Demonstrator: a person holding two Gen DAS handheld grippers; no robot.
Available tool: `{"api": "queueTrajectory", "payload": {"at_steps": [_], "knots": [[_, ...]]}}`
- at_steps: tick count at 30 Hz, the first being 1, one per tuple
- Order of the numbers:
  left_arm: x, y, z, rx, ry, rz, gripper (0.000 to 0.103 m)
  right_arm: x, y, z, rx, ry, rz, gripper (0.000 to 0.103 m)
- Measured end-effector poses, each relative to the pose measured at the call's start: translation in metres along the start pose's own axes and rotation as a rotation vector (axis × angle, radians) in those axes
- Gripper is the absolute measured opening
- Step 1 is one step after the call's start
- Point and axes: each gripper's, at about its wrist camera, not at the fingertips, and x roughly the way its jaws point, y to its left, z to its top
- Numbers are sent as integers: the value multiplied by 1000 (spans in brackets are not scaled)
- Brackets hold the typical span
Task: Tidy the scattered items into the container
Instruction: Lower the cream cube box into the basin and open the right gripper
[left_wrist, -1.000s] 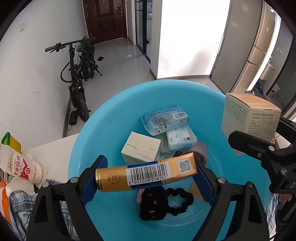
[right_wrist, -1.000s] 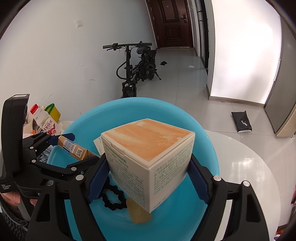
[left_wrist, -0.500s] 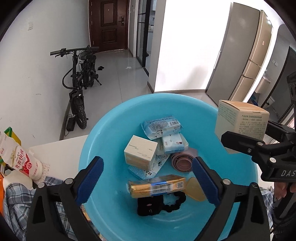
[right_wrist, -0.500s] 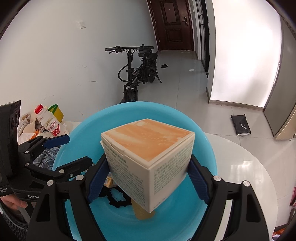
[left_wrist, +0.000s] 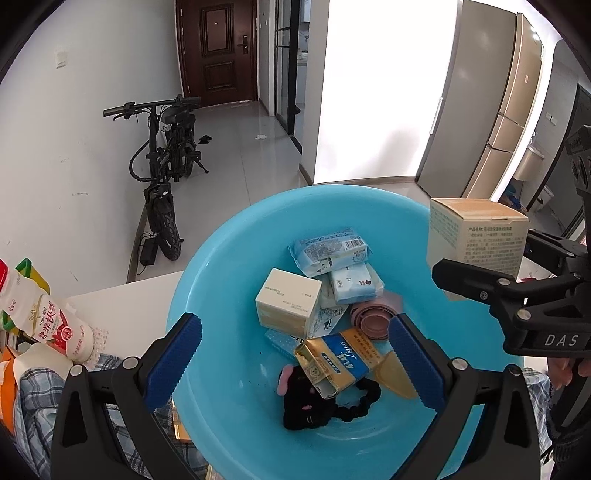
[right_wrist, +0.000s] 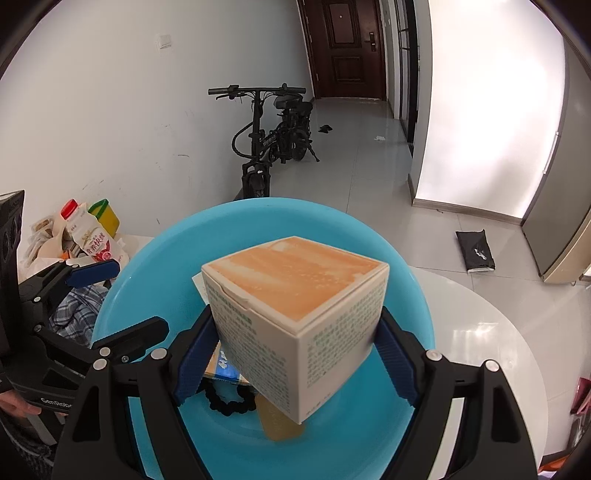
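- the right gripper (right_wrist: 295, 354) is clamped on an orange-topped box (right_wrist: 295, 306), its blue pads pressed to two opposite side walls, which leaves the box tilted with one corner hanging lowest.
- that box hangs over the blue basin (right_wrist: 413, 306), not touching the bottom; held there, it looks ready to be let go inside.
- the left gripper (left_wrist: 291, 354) stands wide apart with nothing between its pads, poised above the near part of the basin (left_wrist: 221, 258), so it looks free for another pick.
- below it in the basin lie a gold and blue carton (left_wrist: 338, 356), tipped over a black plush hair tie (left_wrist: 317, 402), and a flat gold packet (left_wrist: 397, 374).
- further in sit a cream box (left_wrist: 288, 301), a pink folded cup (left_wrist: 369, 319) and pale blue tissue packs (left_wrist: 332, 251), heaped loosely against each other.
- off to the left, outside the basin, a milk bottle (left_wrist: 55, 326) and checked cloth (left_wrist: 33, 406) remain on the table (left_wrist: 122, 306).
- beyond, a bicycle (left_wrist: 166, 173) leans by the wall.
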Motion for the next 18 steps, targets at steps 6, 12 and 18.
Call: {"api": "queueTrajectory", "payload": {"at_steps": [6,12,18], "knots": [[4,-1,-3,0,9,-7,103,10,-3,0,17,19,3,81],[6,4,-4,-19,21,-13,103,17,-6,3,20,35,-11,81],[2,6,-7,-6,10,7,103,23,-7,1,25,57,-20,88]]}}
